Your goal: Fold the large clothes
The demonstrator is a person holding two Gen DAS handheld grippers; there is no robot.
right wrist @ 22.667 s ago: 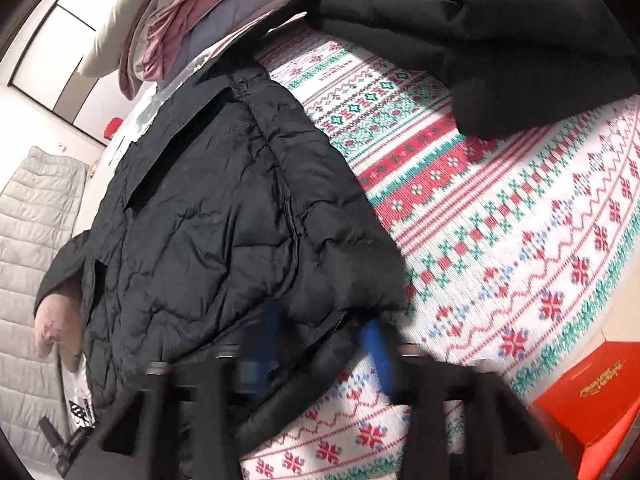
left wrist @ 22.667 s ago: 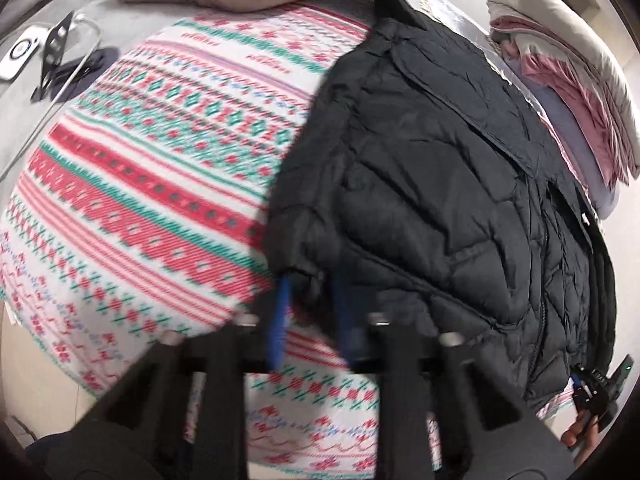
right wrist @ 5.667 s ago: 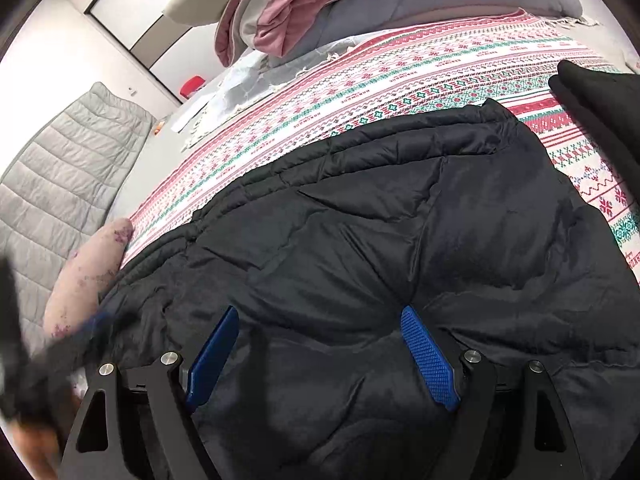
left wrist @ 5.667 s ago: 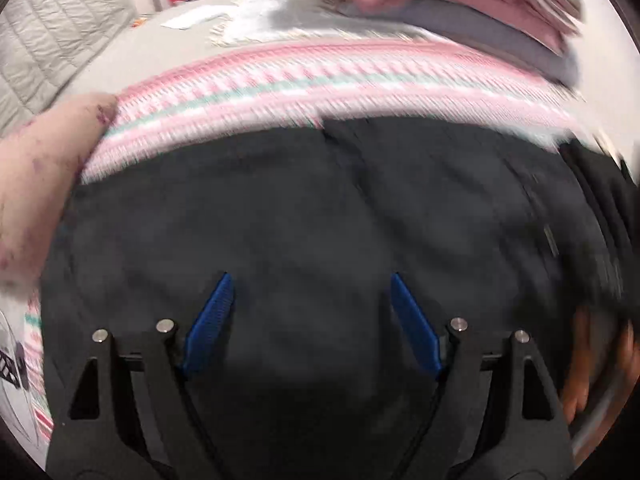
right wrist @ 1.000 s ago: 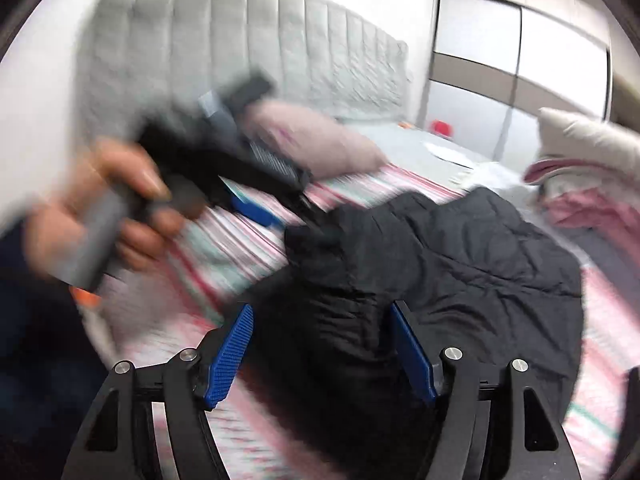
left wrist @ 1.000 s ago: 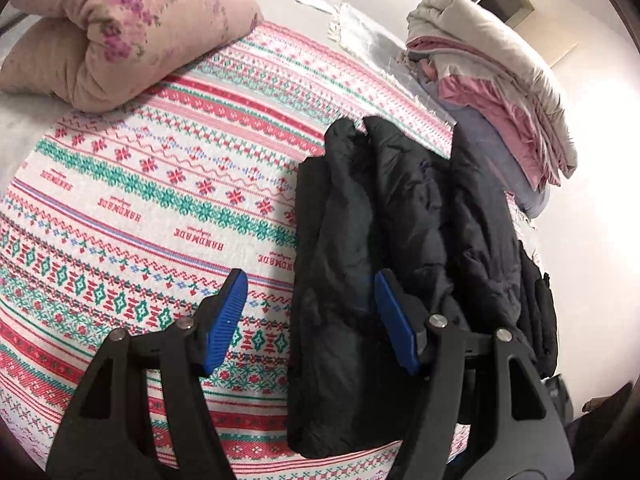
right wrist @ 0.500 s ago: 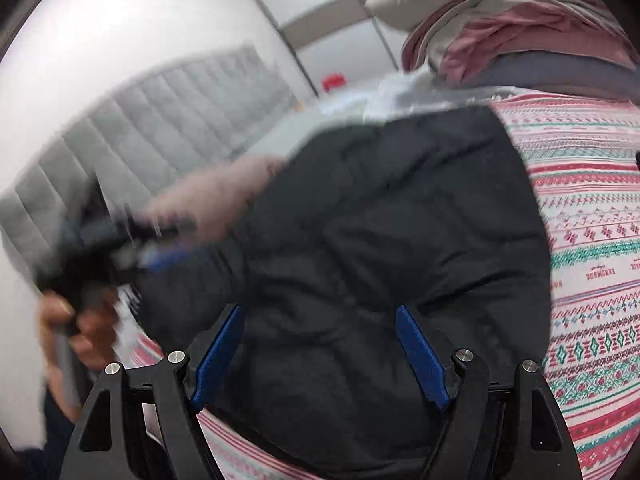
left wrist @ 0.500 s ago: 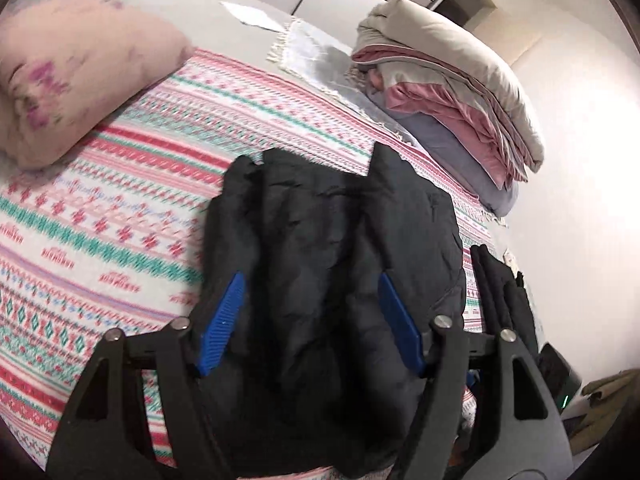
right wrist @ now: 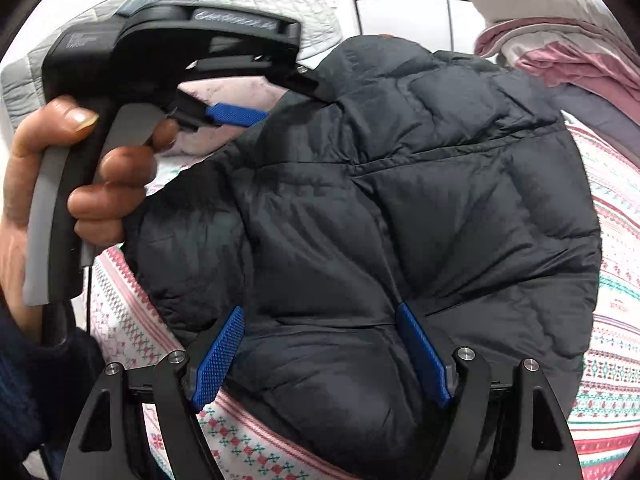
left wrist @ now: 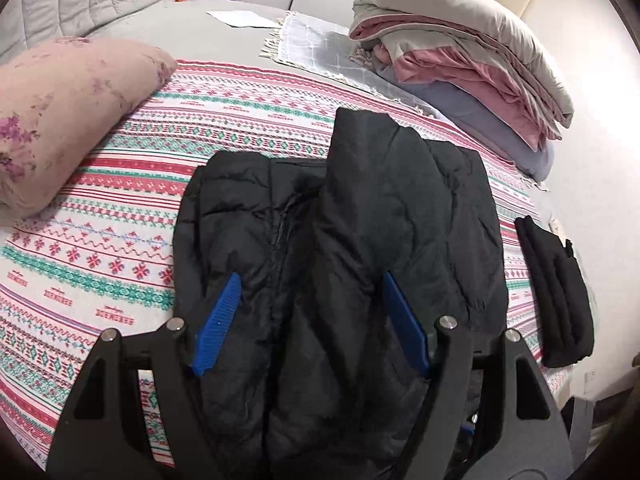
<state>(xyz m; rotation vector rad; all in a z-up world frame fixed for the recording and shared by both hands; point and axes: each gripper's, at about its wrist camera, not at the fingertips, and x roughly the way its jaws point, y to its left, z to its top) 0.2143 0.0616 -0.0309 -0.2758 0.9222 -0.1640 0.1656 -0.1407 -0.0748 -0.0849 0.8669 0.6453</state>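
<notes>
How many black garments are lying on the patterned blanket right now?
2: the black quilted puffer jacket folded in the middle, and a smaller folded black garment near the blanket's right edge. Others could be out of view.

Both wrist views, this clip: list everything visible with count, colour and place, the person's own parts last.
jacket: one, black, folded on the blanket, centre.
blanket: one, red, green and white pattern, spread over the bed.
pillow: one, pink floral, left of the jacket.
bedding pile: one stack, beige, pink, lilac, far right.
grey cloth: one, fringed, beside the pile.
paper: one, white, far end of the bed.
folded garment: one, black, right of the jacket.
left gripper: open above the jacket.
right gripper: open above the jacket.
left hand: holding the left gripper's handle.
</notes>
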